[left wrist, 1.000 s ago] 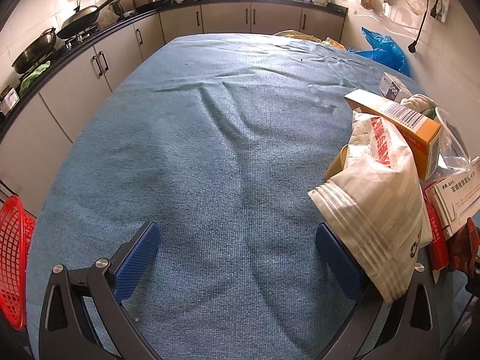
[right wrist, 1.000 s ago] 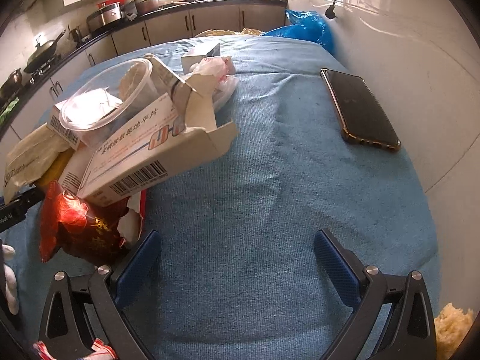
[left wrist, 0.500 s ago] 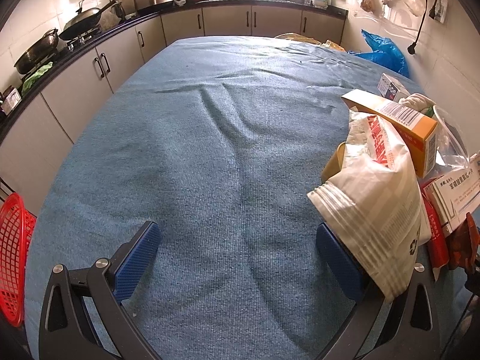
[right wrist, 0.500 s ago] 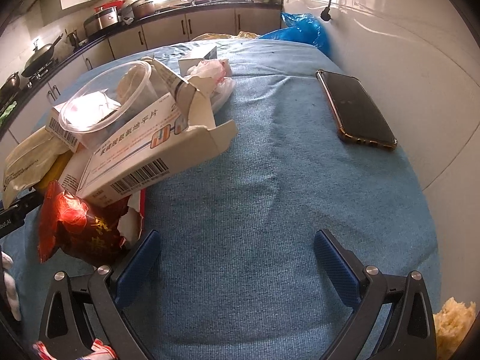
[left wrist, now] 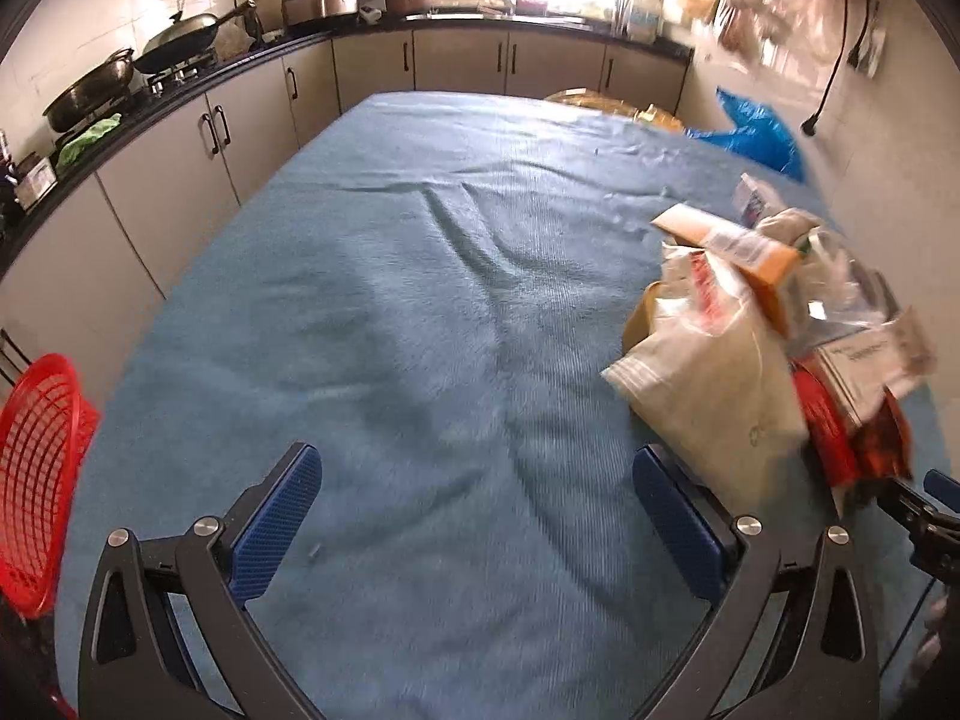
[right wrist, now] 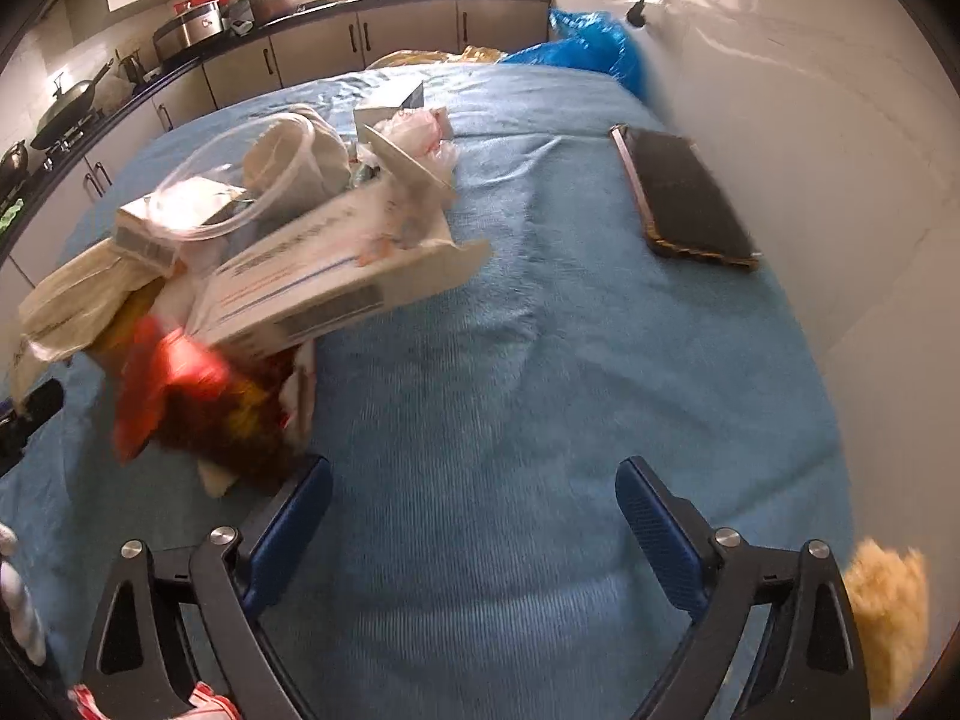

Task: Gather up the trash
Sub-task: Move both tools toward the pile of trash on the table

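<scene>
Heap of trash (right wrist: pixel 288 252) on blue cloth-covered table (right wrist: pixel 540 360), clear round plastic tub (right wrist: pixel 240 180) tipped on its side atop cardboard boxes, red mesh basket (left wrist: pixel 36 480) beside table edge, contents unseen, left gripper (left wrist: pixel 477 516) spread wide and empty, right gripper (right wrist: pixel 474 516) spread, jaws just closing slightly, nothing between.

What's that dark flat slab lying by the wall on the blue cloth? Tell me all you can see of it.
It looks like a phone: a thin, flat rectangle with a dark, glossy face and a brownish-gold rim or case with rounded corners. It lies flat and face up on the blue cloth, close to the pale wall, set at a slight slant. It lies apart from the trash pile; only the cloth touches it. The screen looks dark.
</scene>
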`<state>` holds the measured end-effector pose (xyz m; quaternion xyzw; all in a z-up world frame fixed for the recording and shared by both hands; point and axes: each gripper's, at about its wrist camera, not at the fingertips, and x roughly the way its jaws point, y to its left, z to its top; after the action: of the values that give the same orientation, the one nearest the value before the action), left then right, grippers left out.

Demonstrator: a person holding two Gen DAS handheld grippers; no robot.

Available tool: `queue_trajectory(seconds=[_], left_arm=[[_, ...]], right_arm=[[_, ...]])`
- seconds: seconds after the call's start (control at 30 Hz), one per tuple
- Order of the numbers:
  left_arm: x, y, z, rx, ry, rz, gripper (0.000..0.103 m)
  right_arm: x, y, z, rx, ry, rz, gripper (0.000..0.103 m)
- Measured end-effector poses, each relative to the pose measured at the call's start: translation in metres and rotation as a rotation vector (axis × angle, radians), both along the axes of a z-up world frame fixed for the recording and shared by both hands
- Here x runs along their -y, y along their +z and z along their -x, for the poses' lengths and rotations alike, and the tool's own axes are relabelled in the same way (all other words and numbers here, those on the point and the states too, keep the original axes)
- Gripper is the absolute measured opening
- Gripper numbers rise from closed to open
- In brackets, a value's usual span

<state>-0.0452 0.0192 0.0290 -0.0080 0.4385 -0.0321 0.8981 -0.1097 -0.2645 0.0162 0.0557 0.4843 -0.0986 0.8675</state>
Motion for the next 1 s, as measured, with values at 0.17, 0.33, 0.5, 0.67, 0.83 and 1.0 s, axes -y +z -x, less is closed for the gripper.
queue_trajectory(seconds=[0.17, 0.33, 0.5, 0.67, 0.83, 1.0], left_arm=[[-0.028, 0.015, 0.030, 0.010, 0.013, 0.062, 0.103], [-0.052, 0.038, 0.060, 0.084, 0.015, 0.063, 0.103], [-0.067, 0.055, 0.082, 0.154, 0.003, 0.054, 0.103], [-0.061, 0.064, 0.096, 0.167, -0.021, 0.023, 0.103], [-0.046, 0.068, 0.123, 0.192, -0.023, 0.003, 0.103], [-0.021, 0.076, 0.148, 0.219, -0.021, -0.017, 0.103]], right_arm=[[-0.020, 0.023, 0.026, 0.071, -0.021, -0.027, 0.098], [-0.058, 0.055, 0.049, 0.238, -0.010, -0.015, 0.098], [-0.086, 0.070, 0.059, 0.354, 0.004, -0.005, 0.097], [-0.089, 0.079, 0.078, 0.391, -0.033, -0.005, 0.092], [-0.081, 0.085, 0.101, 0.418, -0.015, 0.016, 0.091], [-0.067, 0.095, 0.131, 0.452, 0.002, 0.013, 0.091]])
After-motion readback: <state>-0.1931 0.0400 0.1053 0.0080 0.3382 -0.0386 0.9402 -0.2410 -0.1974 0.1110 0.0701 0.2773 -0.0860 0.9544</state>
